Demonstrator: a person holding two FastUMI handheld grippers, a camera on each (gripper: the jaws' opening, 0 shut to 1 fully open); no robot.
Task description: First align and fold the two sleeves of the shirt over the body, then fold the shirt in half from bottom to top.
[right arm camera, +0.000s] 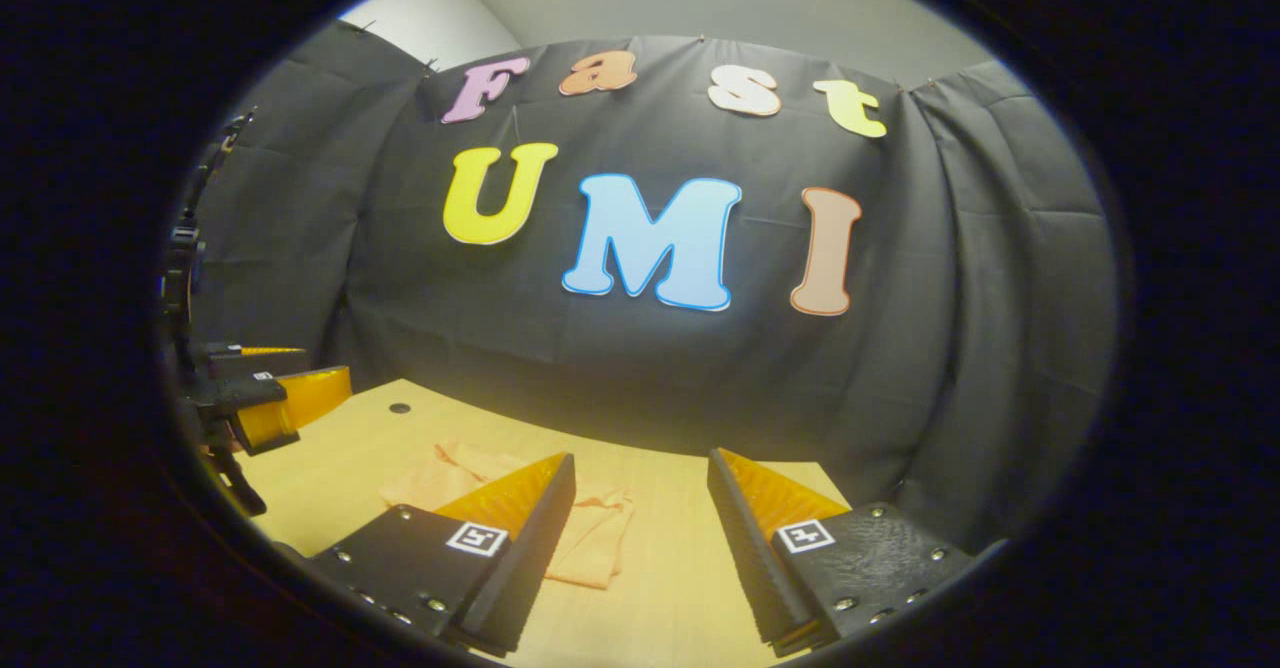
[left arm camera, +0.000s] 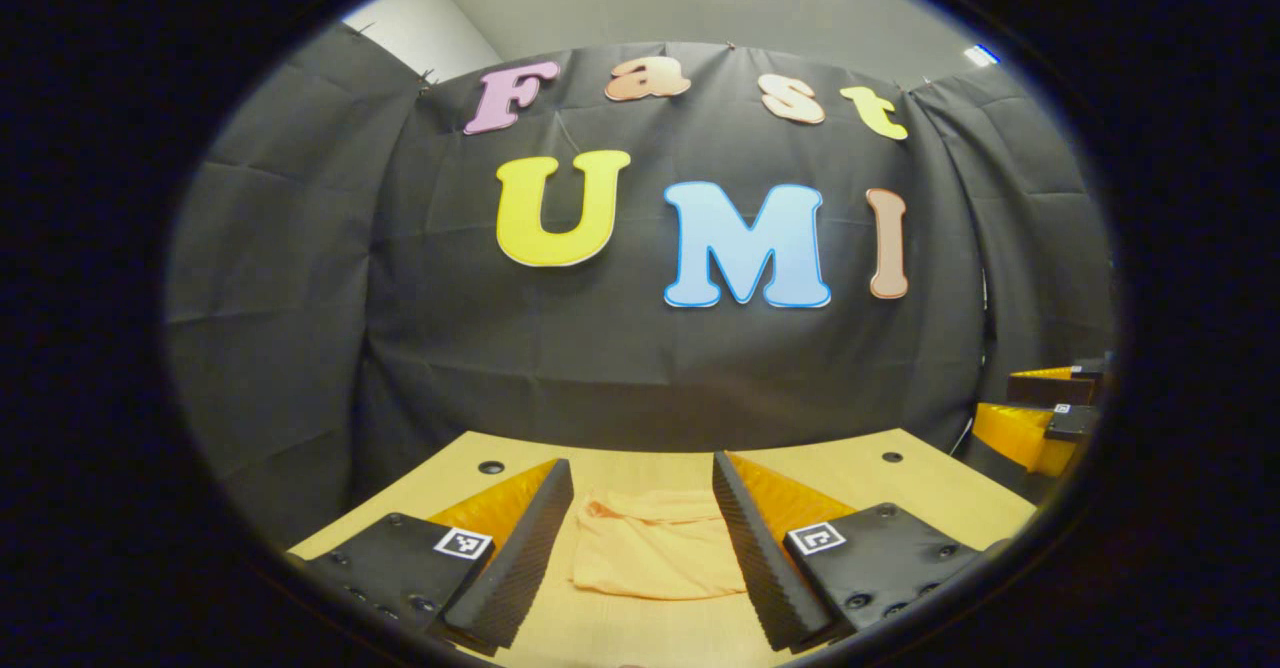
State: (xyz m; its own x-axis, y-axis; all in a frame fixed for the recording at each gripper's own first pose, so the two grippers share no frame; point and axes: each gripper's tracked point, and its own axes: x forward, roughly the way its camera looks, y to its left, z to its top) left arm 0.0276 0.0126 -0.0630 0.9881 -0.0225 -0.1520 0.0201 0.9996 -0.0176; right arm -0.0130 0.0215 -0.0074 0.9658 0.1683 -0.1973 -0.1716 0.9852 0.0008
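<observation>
Left gripper (left arm camera: 640, 508) frames shirt (left arm camera: 655, 548).

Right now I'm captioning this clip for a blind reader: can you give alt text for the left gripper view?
An orange shirt lies folded flat on a light wooden table, seen between the open fingers of the left gripper, which hangs above it without touching. The right gripper shows at the far right edge, against the black cloth wall.

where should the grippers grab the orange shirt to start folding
Judging by how the crumpled light orange cloth shirt lies flat on the wooden table, pinch a loose outer edge from above; the right gripper, open, hangs over its right edge.
</observation>
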